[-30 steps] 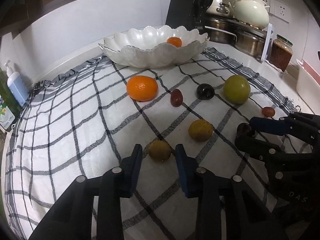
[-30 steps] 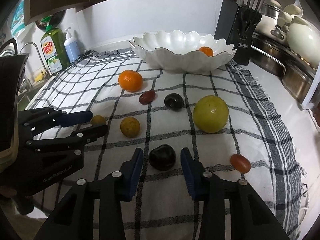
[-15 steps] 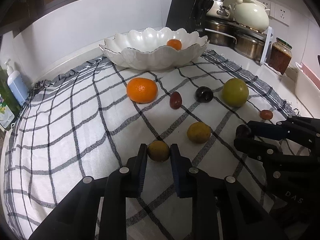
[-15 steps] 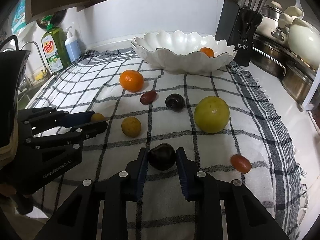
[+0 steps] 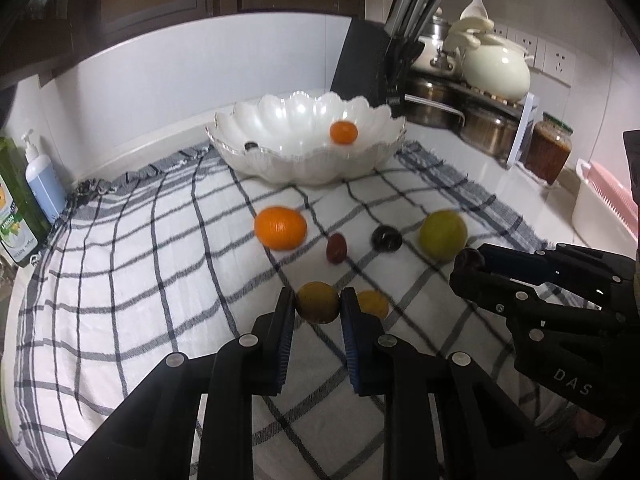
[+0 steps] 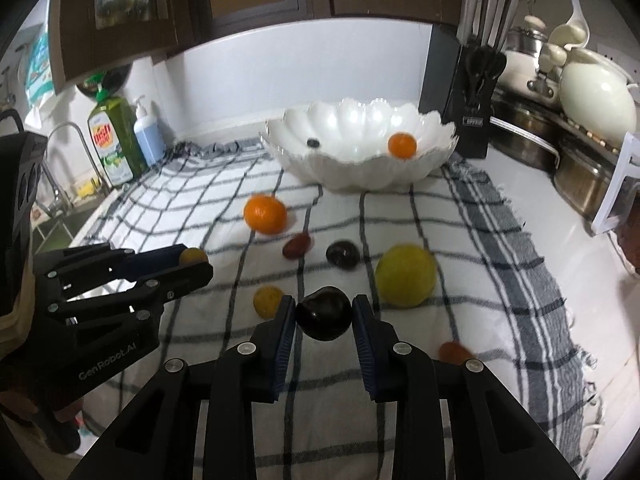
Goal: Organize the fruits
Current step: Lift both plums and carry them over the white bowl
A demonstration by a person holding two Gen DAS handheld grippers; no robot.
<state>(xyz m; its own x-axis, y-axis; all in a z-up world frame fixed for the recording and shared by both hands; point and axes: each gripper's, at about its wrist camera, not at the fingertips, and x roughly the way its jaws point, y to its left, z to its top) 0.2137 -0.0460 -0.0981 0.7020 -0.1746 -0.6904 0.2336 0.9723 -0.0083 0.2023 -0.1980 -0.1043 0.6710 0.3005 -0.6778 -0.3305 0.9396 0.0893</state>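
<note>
My left gripper (image 5: 317, 303) is shut on a small yellow-brown fruit (image 5: 317, 302), lifted off the checked cloth (image 5: 140, 280). My right gripper (image 6: 324, 314) is shut on a dark plum (image 6: 324, 313), also raised. On the cloth lie an orange (image 5: 281, 227), a red date-like fruit (image 5: 335, 249), a dark plum (image 5: 386, 238), a green-yellow fruit (image 5: 443, 234), another small yellow fruit (image 5: 373, 303) and a red tomato (image 6: 455, 351). The white scalloped bowl (image 5: 304, 160) at the back holds a small orange (image 5: 343, 132) and a dark berry (image 5: 251, 145).
A knife block (image 5: 368, 68) stands behind the bowl, with steel pots (image 5: 480, 128), a cream pot (image 5: 496, 68) and a sauce jar (image 5: 547, 153) to the right. Soap bottles (image 6: 120, 140) and a sink tap (image 6: 76, 148) stand at the left.
Both grippers closed on their fruits, the left on the yellow-brown fruit and the right on the dark plum, then rose with them off the cloth.
</note>
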